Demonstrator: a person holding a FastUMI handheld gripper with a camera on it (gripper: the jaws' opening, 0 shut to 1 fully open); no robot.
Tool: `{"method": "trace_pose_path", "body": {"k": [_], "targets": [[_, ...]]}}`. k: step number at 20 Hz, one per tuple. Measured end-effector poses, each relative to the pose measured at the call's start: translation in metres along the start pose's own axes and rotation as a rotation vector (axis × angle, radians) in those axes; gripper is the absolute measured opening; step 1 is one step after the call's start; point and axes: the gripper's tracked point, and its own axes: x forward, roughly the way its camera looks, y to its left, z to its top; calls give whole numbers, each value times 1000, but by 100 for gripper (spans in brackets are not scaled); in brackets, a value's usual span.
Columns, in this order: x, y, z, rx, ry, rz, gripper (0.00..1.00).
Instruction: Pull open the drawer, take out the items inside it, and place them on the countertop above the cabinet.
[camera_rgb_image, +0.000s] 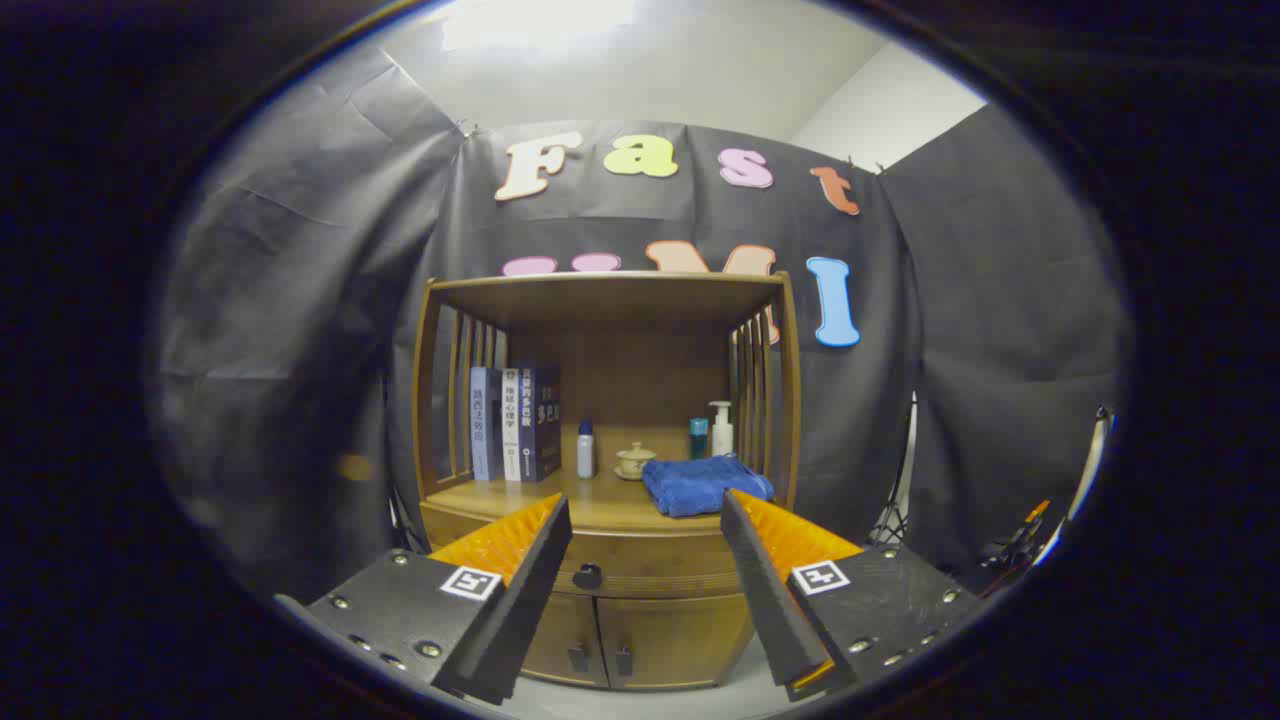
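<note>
A wooden cabinet (600, 300) stands ahead against the booth wall. Its drawer (650, 570) is shut, with a dark round knob (587, 576) on the front. That knob sits between my fingers and a little beyond them, nearer the left one. My gripper (645, 510) is open and holds nothing. The countertop (590, 505) above the drawer is an open shelf bay under a wooden roof. On it lie a folded blue towel (703, 484), a small lidded teacup (634, 460), a small white bottle (585, 449) and three upright books (515, 422).
A teal bottle (698, 437) and a white pump bottle (721, 428) stand at the back right of the countertop. Slatted wooden sides (757, 390) close the bay left and right. Two lower doors (620, 640) sit below the drawer. A stand with clamps (1020, 540) is off to the right.
</note>
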Motion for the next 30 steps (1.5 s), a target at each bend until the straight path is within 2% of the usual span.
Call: {"method": "trace_pose_path", "body": {"k": [3,15,17,19,21,30], "targets": [[-3,0,6,12,-25,-22,90],[0,8,1,-5,-3,-14,90],[5,2,-8,-3,19,-45,90],[14,-12,-24,-14,62,-120,90],[27,-13,-49,-23,120,-153,90],[122,36,-178,37,349,-22,89]]}}
